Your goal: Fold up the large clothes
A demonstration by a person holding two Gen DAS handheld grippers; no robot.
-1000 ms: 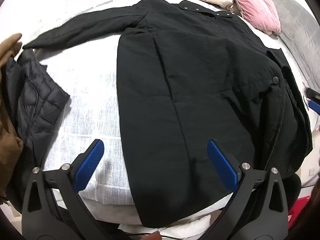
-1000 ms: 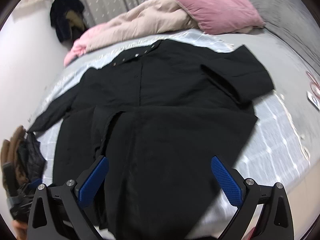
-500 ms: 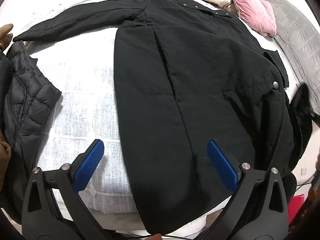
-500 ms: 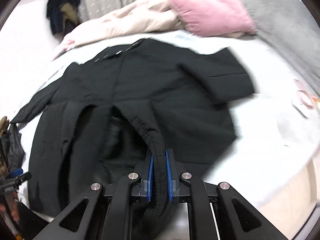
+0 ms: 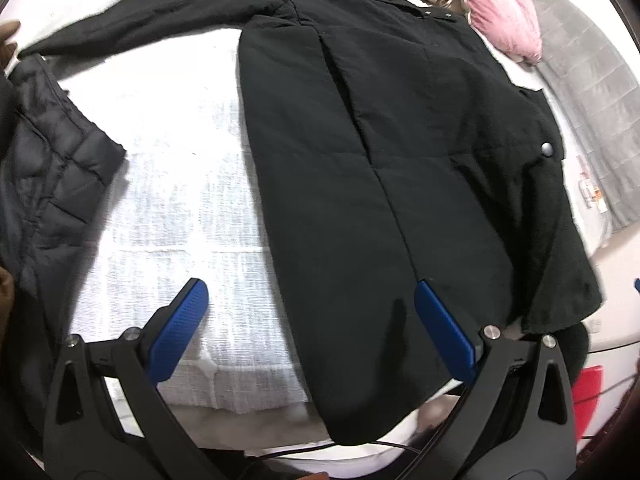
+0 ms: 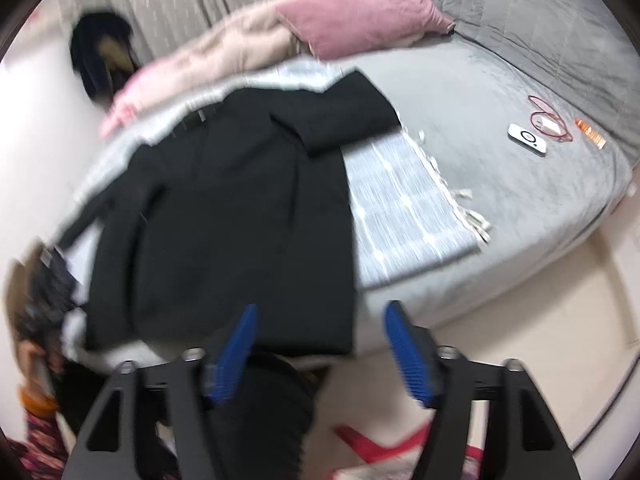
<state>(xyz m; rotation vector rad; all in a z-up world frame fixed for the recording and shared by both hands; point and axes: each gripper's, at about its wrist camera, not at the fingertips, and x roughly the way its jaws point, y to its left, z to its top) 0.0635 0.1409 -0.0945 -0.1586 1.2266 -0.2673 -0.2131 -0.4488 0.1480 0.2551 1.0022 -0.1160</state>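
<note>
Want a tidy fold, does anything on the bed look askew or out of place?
Yes: the black coat lies lopsided, one sleeve stretched straight out, the other sleeve folded in. A quilted dark jacket lies crumpled beside it.

Right gripper [image 6: 320, 344] hangs at six o'clock, blue fingers [image 6: 404, 344] spread wide with nothing between them. The black coat [image 6: 224, 216] lies flat at centre on a pale woven throw [image 6: 404, 208], one sleeve folded across at twelve o'clock. Pink pillow [image 6: 360, 16] up at twelve; a white phone [image 6: 527, 140] lies at two o'clock on the grey bedspread [image 6: 500, 76].
</note>
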